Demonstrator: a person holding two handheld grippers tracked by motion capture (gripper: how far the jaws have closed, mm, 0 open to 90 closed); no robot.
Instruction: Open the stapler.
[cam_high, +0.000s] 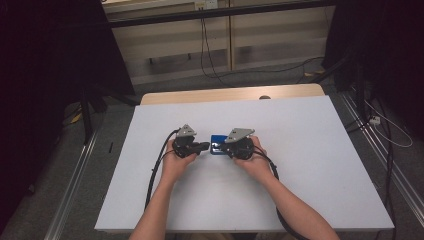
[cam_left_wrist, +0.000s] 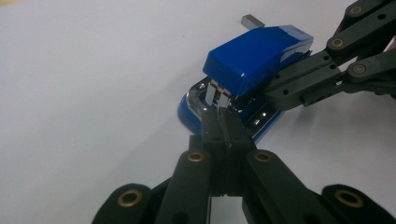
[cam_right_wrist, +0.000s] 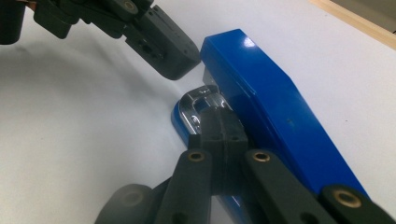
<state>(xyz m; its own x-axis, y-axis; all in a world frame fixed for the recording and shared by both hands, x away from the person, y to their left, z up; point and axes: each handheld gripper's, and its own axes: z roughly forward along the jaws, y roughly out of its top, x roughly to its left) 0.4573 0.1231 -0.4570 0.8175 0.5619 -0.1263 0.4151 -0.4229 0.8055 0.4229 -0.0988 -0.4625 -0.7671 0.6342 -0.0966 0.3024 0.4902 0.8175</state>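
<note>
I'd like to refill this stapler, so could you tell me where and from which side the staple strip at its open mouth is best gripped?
Grip the staple strip by its projecting front end, coming level from the open mouth of the blue stapler. The raised cover blocks it from above and the metal base lies beneath, so only that front end is free. The left gripper already meets it this way, fingers together.

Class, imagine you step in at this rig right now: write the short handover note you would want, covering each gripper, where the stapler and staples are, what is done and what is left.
Left gripper: jaws shut on the strip of staples, its end at the stapler's open front.
Right gripper: jaws shut, pressed against the stapler's metal base beside the lid.
Blue stapler: mid-table between both grippers, lid raised.
Loose staple piece: on the table behind the stapler.
Done: stapler steadied, strip brought to the mouth.
Left: probably seat the strip fully, let go, close the lid.
</note>
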